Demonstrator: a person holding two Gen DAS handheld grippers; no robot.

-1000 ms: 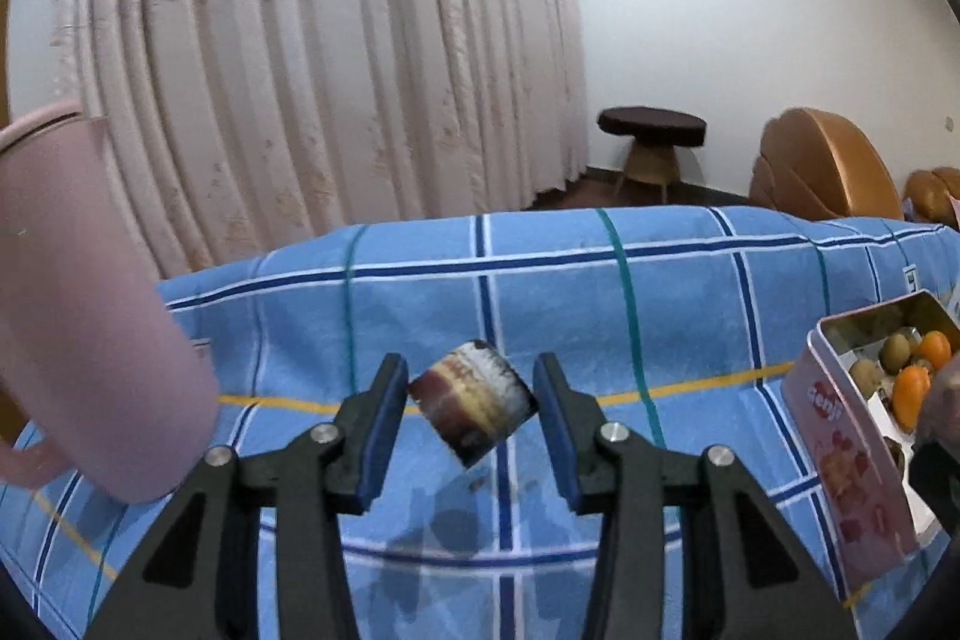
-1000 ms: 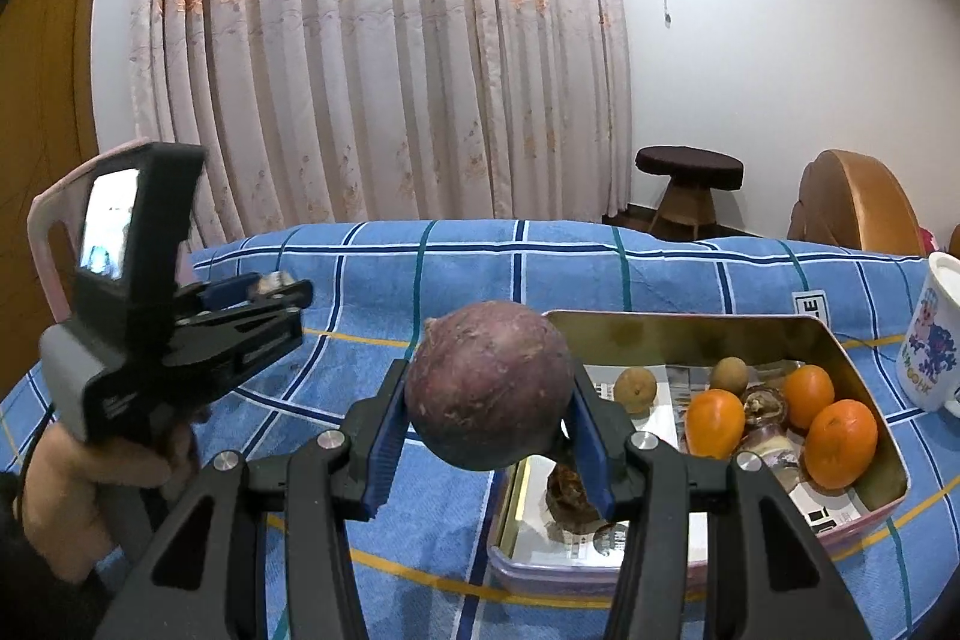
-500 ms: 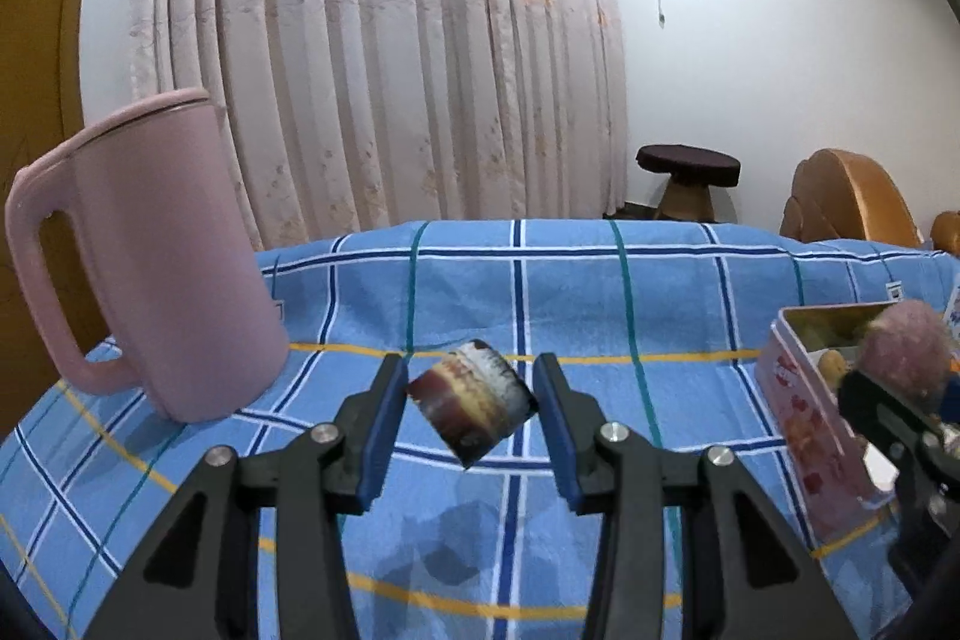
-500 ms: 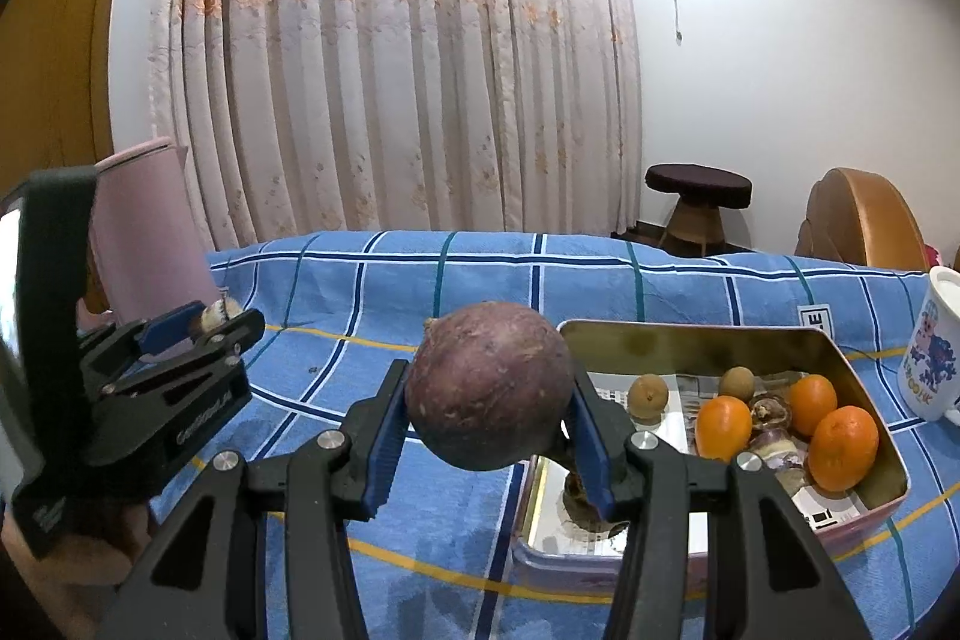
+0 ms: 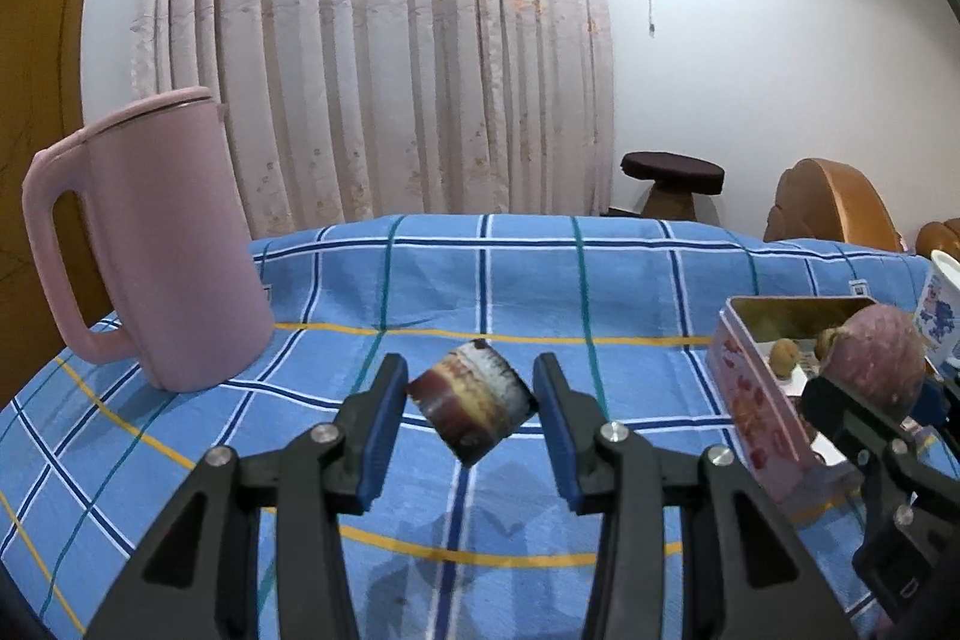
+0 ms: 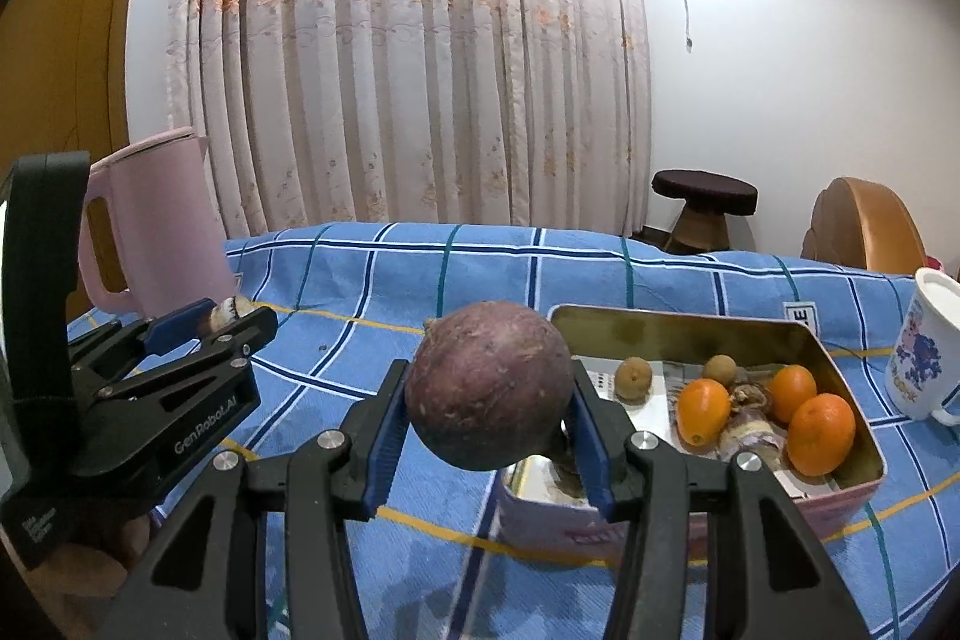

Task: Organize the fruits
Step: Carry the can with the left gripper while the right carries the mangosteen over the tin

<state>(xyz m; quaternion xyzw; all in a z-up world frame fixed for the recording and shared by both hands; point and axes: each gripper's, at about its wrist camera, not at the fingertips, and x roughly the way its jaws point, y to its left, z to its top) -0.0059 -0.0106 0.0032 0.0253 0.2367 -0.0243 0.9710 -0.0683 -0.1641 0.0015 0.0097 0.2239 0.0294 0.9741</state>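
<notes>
My left gripper [image 5: 472, 415] is shut on a small brown-and-cream banded fruit piece [image 5: 471, 411], held above the blue checked cloth; it also shows in the right wrist view [image 6: 231, 311]. My right gripper [image 6: 487, 397] is shut on a round purple-brown fruit [image 6: 489, 385], held at the left end of the pink tin [image 6: 660, 517]; that fruit also shows in the left wrist view [image 5: 873, 363]. The tin holds three orange fruits [image 6: 821, 433], two small brown round fruits [image 6: 634, 377] and a brownish piece [image 6: 750, 427].
A tall pink kettle [image 5: 153, 253] stands at the left on the blue checked tablecloth [image 5: 540, 292]. A white printed mug [image 6: 927, 355] stands right of the tin. Curtains, a stool and wooden chairs are behind the table.
The left gripper's view has swung left and lifted, so the whole kettle shows. The right gripper with the purple fruit has come nearer the tin's left end. Both grips are unchanged.
</notes>
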